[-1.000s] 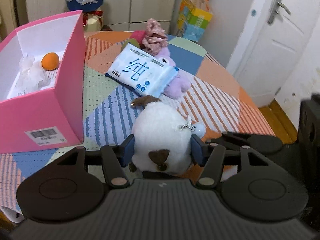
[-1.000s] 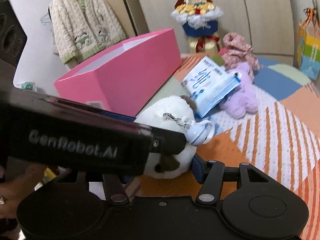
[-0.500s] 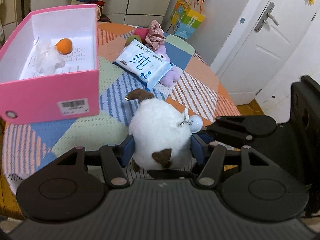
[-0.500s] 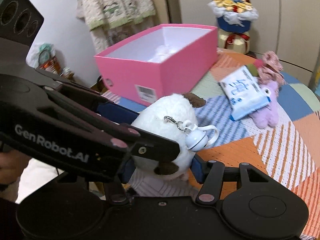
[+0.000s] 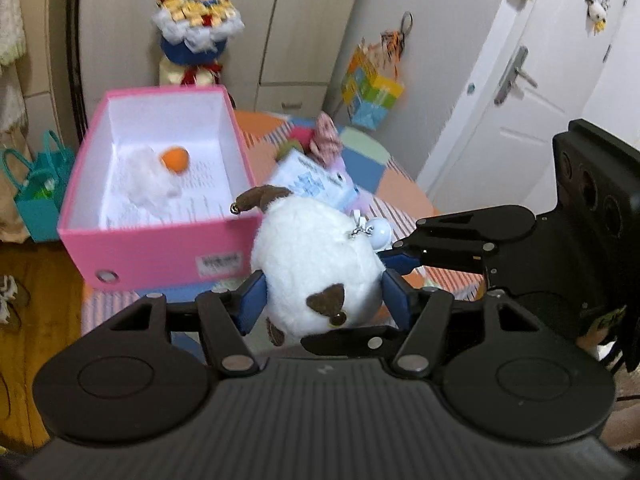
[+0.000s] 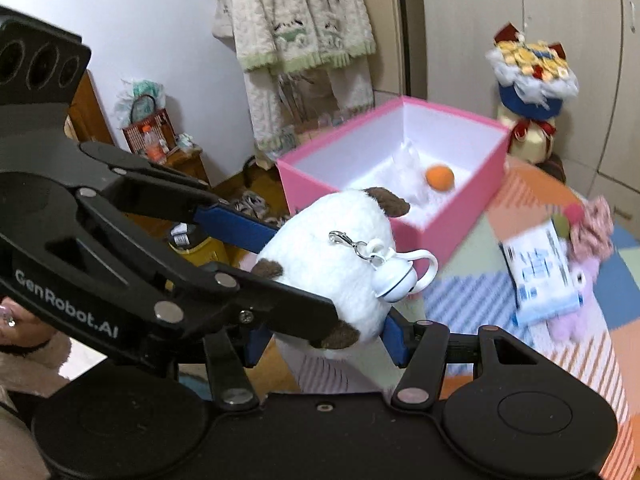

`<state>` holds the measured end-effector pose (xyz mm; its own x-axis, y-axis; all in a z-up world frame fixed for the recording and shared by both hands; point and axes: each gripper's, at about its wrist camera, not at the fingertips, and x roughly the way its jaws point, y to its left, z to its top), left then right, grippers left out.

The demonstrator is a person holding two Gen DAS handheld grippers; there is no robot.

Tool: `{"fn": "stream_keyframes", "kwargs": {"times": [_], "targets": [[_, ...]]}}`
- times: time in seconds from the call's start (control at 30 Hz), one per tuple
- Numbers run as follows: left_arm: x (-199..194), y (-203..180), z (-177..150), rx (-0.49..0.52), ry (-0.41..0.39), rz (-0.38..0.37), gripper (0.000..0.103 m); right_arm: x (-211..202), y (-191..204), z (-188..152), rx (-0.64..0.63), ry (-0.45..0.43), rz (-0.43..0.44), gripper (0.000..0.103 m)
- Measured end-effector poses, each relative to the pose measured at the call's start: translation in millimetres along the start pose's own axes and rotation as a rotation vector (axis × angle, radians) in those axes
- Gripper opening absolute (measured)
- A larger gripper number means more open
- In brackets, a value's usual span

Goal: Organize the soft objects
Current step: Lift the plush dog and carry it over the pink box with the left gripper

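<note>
A white plush toy [image 5: 316,256] with brown patches and a white bell charm [image 5: 378,232] is held in the air by both grippers. My left gripper [image 5: 324,304] is shut on its sides. My right gripper [image 6: 326,340] is shut on the same plush [image 6: 340,240] from the other side; it also shows in the left wrist view [image 5: 460,236]. The open pink box [image 5: 156,256] lies just ahead, holding an orange ball [image 5: 174,159] and white tissue [image 5: 148,184]. A blue-white tissue pack [image 6: 540,272], a purple plush [image 6: 572,320] and a pink scrunchie [image 6: 592,228] lie on the table.
The table has a striped patchwork cloth [image 6: 620,344]. A flower bouquet [image 5: 196,20] stands behind the box. A colourful paper bag [image 5: 372,92] hangs by the cupboards, a white door [image 5: 520,92] is at right, a teal bag [image 5: 36,196] on the floor left.
Both grippers have lifted the white plush off the table and carried it up and left, toward the pink box, which now shows from above.
</note>
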<state>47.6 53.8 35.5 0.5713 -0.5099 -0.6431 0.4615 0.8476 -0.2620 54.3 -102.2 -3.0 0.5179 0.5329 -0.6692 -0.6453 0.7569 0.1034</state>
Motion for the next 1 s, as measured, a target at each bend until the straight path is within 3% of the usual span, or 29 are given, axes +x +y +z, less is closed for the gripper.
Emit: {"fn": "stream_keyframes", "kwargs": {"times": [0.27,0.47,0.7,1.0], "targets": [[-5.6,36.5,30.7,-0.004,-0.128,0.067,0.062,26.0,-8.1,44.5,-0.002,-0.114,0.025,0.062],[15.1,79.8,63.8,-0.051,-0.163,0.116,0.062,66.2,-31.9,81.7,0.043,-0.141,0.070,0.062],[61.8,134.2,103.4,-0.136,-0.123,0.163,0.062,123.8,-72.6,121.1,0.109,-0.088,0.122,0.063],[124.7,189.9,115.3,-0.263,-0.012,0.216,0.062,202.4,-108.1,141.4,0.158,0.060,0.150,0.063]]}}
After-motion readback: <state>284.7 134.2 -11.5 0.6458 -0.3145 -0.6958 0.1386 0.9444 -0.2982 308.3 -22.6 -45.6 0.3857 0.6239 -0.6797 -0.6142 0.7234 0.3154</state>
